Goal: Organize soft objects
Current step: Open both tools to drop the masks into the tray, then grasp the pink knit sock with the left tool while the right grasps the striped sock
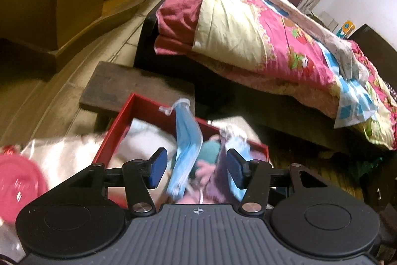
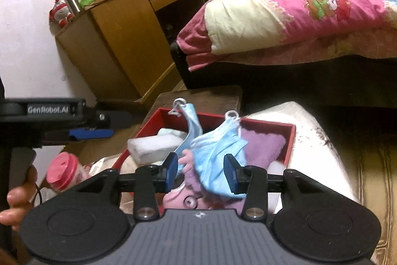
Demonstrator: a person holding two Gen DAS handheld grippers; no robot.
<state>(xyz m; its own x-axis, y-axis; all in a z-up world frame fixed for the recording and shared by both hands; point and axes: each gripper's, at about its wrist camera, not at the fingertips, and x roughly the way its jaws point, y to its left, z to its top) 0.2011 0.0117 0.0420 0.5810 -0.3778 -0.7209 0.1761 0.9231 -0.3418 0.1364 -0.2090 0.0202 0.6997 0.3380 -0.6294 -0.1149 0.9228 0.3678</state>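
A red box [image 1: 124,116] [image 2: 290,138] holds soft things: blue face masks [image 1: 187,150] [image 2: 218,143], a white pad [image 2: 151,144], a purple cloth [image 2: 263,143] and a pink and purple plush toy [image 2: 191,200]. My left gripper [image 1: 196,168] is open just above the box, with a mask hanging between its pads. My right gripper [image 2: 202,173] is open over the box too, with a crumpled mask between its pads. The left gripper also shows in the right wrist view [image 2: 91,133], at the box's left.
A bed with a pink quilt [image 1: 260,36] [image 2: 297,11] stands beyond the box. A wooden cabinet [image 2: 119,41] with a flask and toys stands at the left. A jar with a pink lid [image 2: 62,170] and a white cushion [image 2: 310,131] flank the box. A dark board [image 1: 136,86] lies behind it.
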